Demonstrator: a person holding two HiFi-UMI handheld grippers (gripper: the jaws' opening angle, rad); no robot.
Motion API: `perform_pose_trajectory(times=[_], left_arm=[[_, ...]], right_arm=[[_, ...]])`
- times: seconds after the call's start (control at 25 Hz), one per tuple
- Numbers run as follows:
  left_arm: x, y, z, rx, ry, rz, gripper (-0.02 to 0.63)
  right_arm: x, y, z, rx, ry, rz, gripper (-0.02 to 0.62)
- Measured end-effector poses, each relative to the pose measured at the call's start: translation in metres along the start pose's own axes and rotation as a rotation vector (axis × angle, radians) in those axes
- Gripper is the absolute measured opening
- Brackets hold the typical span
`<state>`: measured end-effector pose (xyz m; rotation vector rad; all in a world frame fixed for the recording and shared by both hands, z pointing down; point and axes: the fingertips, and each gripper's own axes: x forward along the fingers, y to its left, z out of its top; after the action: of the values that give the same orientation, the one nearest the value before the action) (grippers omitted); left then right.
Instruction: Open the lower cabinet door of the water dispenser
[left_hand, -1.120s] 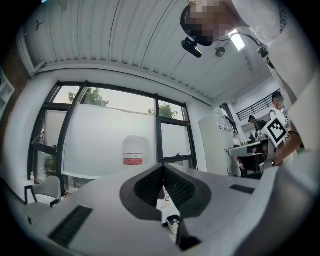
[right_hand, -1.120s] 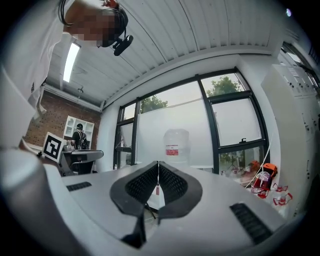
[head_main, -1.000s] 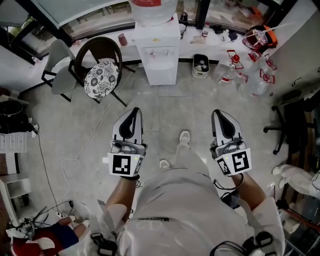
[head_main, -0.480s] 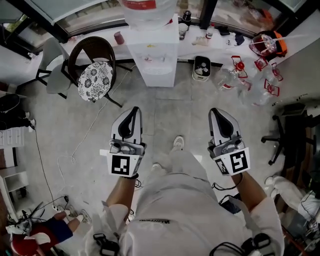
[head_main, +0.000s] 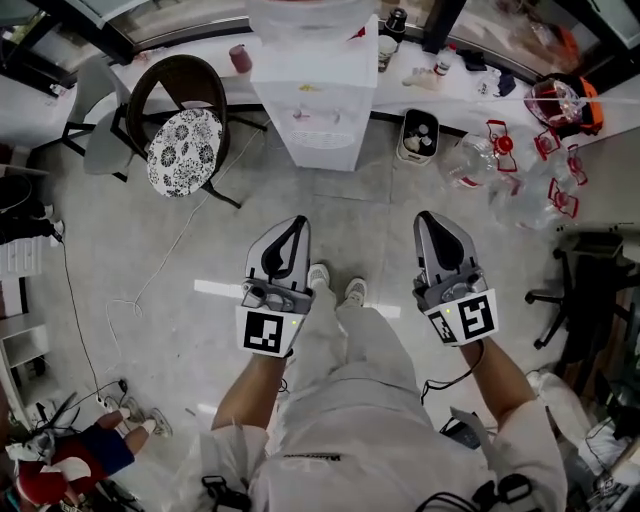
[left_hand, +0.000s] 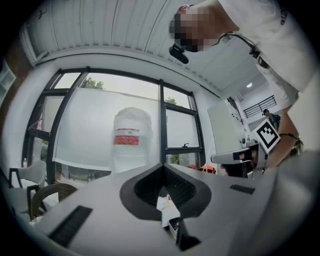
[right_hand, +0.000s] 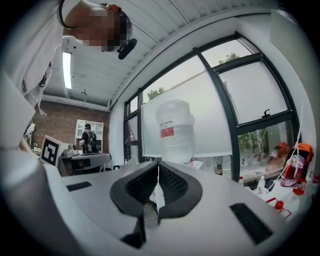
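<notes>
The white water dispenser (head_main: 318, 95) stands against the window wall at the top middle of the head view, with a clear bottle on top. Its front face (head_main: 328, 148) shows only steeply from above, and the lower cabinet door cannot be made out. My left gripper (head_main: 293, 224) and right gripper (head_main: 436, 218) are held out side by side over the floor, well short of the dispenser, both shut and empty. The bottle (left_hand: 131, 142) rises behind the left gripper (left_hand: 162, 166). It also shows (right_hand: 175, 129) above the right gripper (right_hand: 158, 163), whose body hides the cabinet.
A dark chair with a floral cushion (head_main: 185, 150) and a grey chair (head_main: 105, 130) stand left of the dispenser. A small bin (head_main: 418, 135) and clear jugs with red caps (head_main: 482, 160) lie to its right. A cable (head_main: 150, 270) runs over the floor; an office chair (head_main: 590, 270) is at the right.
The person has walked toward the dispenser, which now looks larger and nearer. Both grippers moved forward with them, the left one drifting rightward in the picture. Both stayed shut.
</notes>
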<state>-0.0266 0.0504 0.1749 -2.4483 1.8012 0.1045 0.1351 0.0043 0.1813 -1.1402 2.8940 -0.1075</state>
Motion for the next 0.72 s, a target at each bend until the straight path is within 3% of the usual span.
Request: perform_pose_trajectory(times=[0.2,0.52,0.72], left_arm=[[0.038,0.019,-0.098,-0.002,-0.005,-0.038,0.002],[0.108,0.046,-0.325,0.052,-0.021,-0.1,0.003],[0.146,0.067,-0.453,0.027,-0.003,-0.118,0.003]], right_arm=[[0.048,-0.026,-0.087,0.01,-0.024,0.01,0.017],[0.132,-0.085,-0.308,0.032,-0.048,0.035,0.017],[0.181,-0.113,-0.428,0.02,-0.021,0.075,0.017]])
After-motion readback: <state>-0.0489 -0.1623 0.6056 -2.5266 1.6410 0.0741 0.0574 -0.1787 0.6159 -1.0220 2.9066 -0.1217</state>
